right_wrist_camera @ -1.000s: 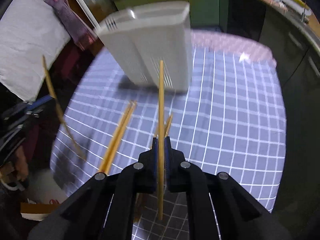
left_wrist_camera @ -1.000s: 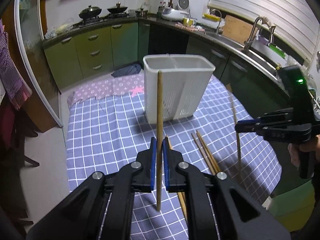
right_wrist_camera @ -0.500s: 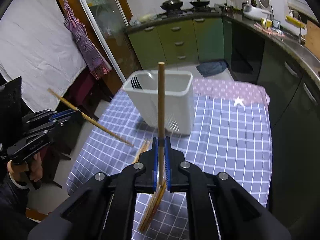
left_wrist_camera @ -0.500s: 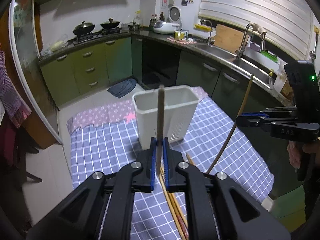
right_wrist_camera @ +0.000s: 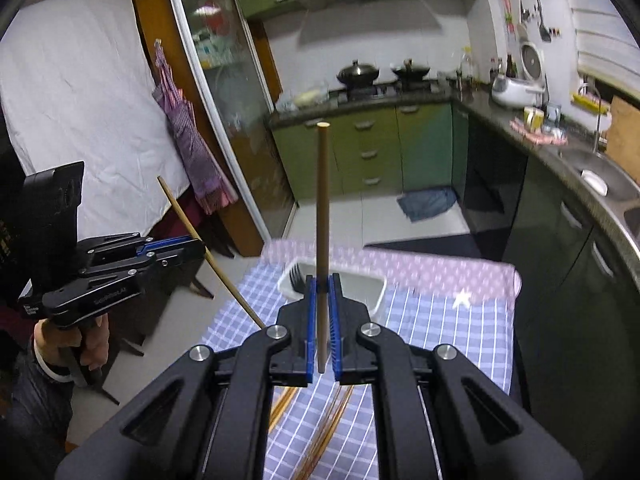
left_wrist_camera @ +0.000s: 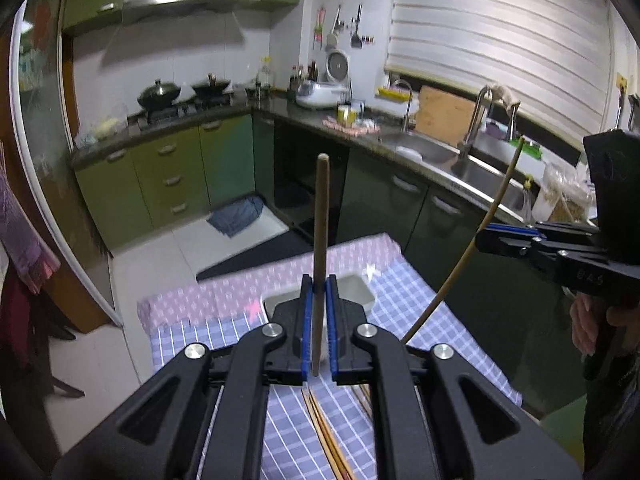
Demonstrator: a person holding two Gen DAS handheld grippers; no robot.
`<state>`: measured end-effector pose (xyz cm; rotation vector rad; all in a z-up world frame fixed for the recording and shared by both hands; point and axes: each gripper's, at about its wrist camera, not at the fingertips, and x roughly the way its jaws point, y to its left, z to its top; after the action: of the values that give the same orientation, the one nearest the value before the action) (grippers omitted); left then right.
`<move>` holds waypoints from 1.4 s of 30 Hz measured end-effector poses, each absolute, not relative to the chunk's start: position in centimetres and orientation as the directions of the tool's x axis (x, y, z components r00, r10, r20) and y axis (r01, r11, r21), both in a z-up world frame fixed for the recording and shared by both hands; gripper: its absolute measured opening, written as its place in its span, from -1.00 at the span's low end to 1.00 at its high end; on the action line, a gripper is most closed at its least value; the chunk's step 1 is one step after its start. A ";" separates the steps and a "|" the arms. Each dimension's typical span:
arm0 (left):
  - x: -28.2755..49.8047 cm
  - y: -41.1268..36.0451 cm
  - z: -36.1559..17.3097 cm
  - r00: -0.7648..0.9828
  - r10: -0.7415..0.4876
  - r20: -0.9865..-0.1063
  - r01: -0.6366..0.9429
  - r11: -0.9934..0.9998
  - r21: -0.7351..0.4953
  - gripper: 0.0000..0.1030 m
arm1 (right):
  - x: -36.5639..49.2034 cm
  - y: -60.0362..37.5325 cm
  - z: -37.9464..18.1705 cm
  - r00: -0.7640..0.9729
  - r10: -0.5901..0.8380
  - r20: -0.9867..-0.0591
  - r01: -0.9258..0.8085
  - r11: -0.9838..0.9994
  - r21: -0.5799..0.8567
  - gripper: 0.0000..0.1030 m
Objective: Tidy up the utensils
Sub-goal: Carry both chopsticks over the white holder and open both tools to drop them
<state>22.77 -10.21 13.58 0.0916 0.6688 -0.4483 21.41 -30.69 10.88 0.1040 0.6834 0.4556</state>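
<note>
My left gripper [left_wrist_camera: 319,292] is shut on a wooden chopstick [left_wrist_camera: 321,216] that stands upright between its blue pads, high above the table. My right gripper [right_wrist_camera: 322,286] is shut on another chopstick [right_wrist_camera: 322,200], also upright. Each gripper shows in the other's view, the right one [left_wrist_camera: 486,240] at the right and the left one [right_wrist_camera: 198,246] at the left, each with its chopstick slanting. The white utensil basket [right_wrist_camera: 376,290] stands on the checked tablecloth below and ahead of both grippers, with dark forks [right_wrist_camera: 295,280] in its left part. The basket also shows in the left wrist view [left_wrist_camera: 360,292].
Several loose chopsticks [left_wrist_camera: 326,436] lie on the blue checked cloth [right_wrist_camera: 440,328] under the grippers; they also show in the right wrist view [right_wrist_camera: 320,440]. Green kitchen cabinets [left_wrist_camera: 172,184], a counter with a sink [left_wrist_camera: 460,160] and a stove with pans [right_wrist_camera: 358,74] surround the table.
Both grippers have risen high above the table with their chopsticks and tilted up. The basket now looks small and low in both views.
</note>
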 end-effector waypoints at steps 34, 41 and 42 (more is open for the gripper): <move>27.8 -9.4 4.7 0.623 -0.310 -0.718 0.330 0.936 -0.118 -0.18 | 32.7 -28.4 0.4 0.653 0.351 -0.671 -0.284 0.935 0.213 -0.86; 25.0 -8.3 2.5 0.573 -0.325 -0.752 0.337 0.930 -0.145 -0.06 | 32.2 -28.3 -0.6 0.645 0.355 -0.677 -0.289 0.933 0.215 -0.82; 24.8 -8.3 2.1 0.564 -0.327 -0.759 0.338 0.929 -0.150 -0.05 | 32.1 -28.4 -0.5 0.646 0.358 -0.675 -0.289 0.932 0.217 -0.82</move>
<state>24.77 -8.27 2.06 0.0128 0.8899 -0.3913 32.11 -28.42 -0.51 0.0922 0.7872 0.3687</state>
